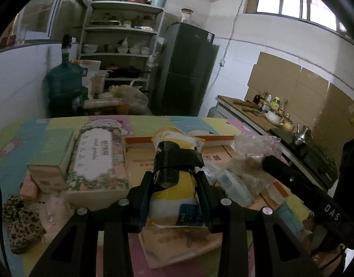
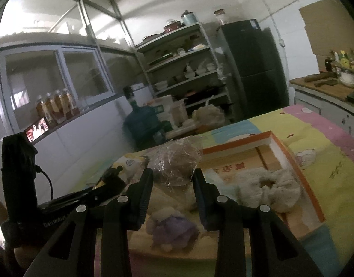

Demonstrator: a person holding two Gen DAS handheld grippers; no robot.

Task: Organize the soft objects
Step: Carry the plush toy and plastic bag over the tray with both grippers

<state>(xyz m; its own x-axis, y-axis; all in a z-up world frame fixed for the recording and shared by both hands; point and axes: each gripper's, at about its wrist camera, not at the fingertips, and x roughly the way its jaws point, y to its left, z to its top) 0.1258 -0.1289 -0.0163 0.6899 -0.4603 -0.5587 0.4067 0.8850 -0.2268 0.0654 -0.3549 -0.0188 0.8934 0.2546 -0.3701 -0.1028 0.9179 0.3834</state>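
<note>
The left gripper [image 1: 175, 182] pointed forward and somewhat downward over a table covered with a pastel cartoon cloth [image 1: 61, 124]. Its two black fingers pinched a yellow and white soft packet [image 1: 174, 198] from both sides, the pads pressing on its flanks. A black strap with a small dark cylinder [image 1: 170, 159] wrapped the packet's upper part. The packet hung above a shallow cardboard box with an orange rim [image 1: 140, 139] that lay open on the cloth.

To the left of that box sat a flowered tissue pack [image 1: 96, 159] and a pale green carton [image 1: 54, 152], and near the edge lay a leopard-print cloth [image 1: 22, 224]. At the right of the left wrist view, the body of the other tool [image 1: 299, 184] reached in at a slant.

The right gripper [image 2: 172, 184] pointed forward, tilted only a little downward. Its fingers were partly closed around a crinkled clear plastic bag with something brown inside [image 2: 177, 161]; the bag sat between the pads and looked gripped, though blur hid the exact contact. Beneath it lay a purple and white fluffy thing [image 2: 172, 228], and to the right a beige fluffy hair tie [image 2: 269, 187] rested inside the orange-rimmed box [image 2: 301, 173]. The left tool's black handle [image 2: 17, 173] stood upright at the left of this view, with the yellow packet [image 2: 128, 166] just beyond it.
</note>
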